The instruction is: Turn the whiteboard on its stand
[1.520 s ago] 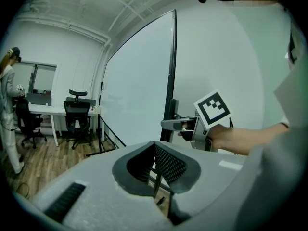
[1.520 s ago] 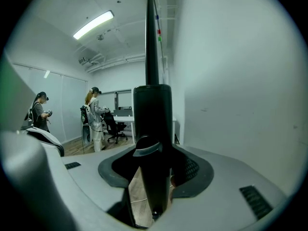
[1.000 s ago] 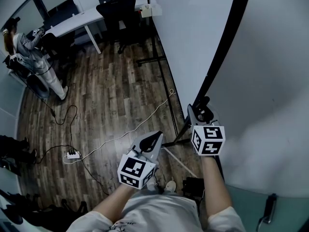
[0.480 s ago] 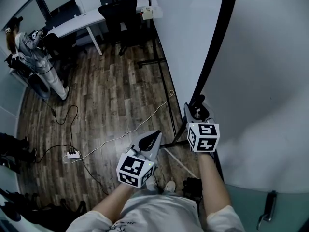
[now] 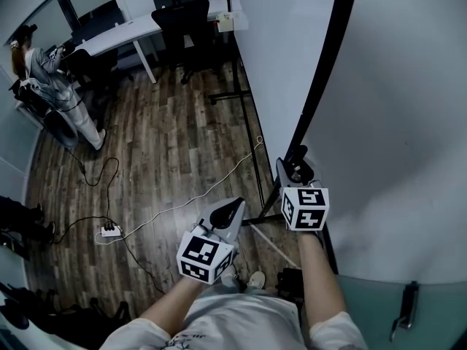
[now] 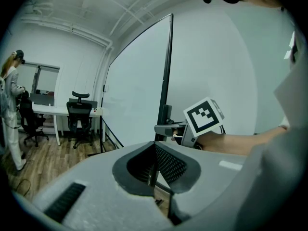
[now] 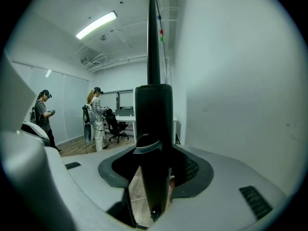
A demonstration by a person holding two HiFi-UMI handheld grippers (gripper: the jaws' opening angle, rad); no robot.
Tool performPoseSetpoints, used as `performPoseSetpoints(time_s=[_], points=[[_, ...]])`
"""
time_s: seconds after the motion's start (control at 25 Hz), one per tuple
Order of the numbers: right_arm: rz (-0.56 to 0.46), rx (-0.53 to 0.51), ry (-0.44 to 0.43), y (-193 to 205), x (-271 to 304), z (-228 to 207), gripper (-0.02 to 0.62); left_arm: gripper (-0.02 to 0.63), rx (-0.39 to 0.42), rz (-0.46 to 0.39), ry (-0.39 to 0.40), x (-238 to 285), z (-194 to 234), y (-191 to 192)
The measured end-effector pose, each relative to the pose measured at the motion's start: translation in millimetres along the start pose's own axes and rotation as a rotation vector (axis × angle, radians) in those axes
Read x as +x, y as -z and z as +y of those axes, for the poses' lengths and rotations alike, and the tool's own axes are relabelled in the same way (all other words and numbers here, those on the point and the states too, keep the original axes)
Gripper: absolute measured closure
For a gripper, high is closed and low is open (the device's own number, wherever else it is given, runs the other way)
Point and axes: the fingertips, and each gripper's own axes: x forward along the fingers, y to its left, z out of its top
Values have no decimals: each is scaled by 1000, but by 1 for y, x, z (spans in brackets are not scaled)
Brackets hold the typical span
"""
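My right hand-held gripper (image 5: 295,162) was clamped, jaws standing wide, on the black frame (image 5: 328,71) at the near upright edge of the whiteboard (image 5: 273,57). In the right gripper view that dark bar stood between the jaws and ran straight up out of them. Compared with a second earlier, this gripper and its marker cube (image 5: 305,208) had slid a little to the left in the head view. The frame had come along with it, its upper end reaching less far to the right than before, with the pale wall (image 5: 401,122) beyond it on my right. The grip itself looked unchanged.

My left hand-held gripper (image 5: 232,208) hung lower and to the left in the head view, apart from the board. Its jaws were together with nothing between them, and it sat in nearly the same spot as before.

The whiteboard stood upright on its stand (image 5: 228,92), stretching away from me over the wooden floor (image 5: 160,144). A pale cable (image 5: 215,187) trailed across the boards toward a power strip (image 5: 109,232), both lying where they had been. Farther off were a white surface (image 5: 120,33) with black chairs (image 5: 179,20) beside it. A person (image 5: 58,86) stood at the left and had barely shifted.
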Motion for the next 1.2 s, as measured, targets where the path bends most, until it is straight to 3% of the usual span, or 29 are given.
performPoseSetpoints(time_s=[1.2], points=[[-5, 1, -1, 43, -143, 34, 400, 595, 19, 30, 98, -23, -62, 25]])
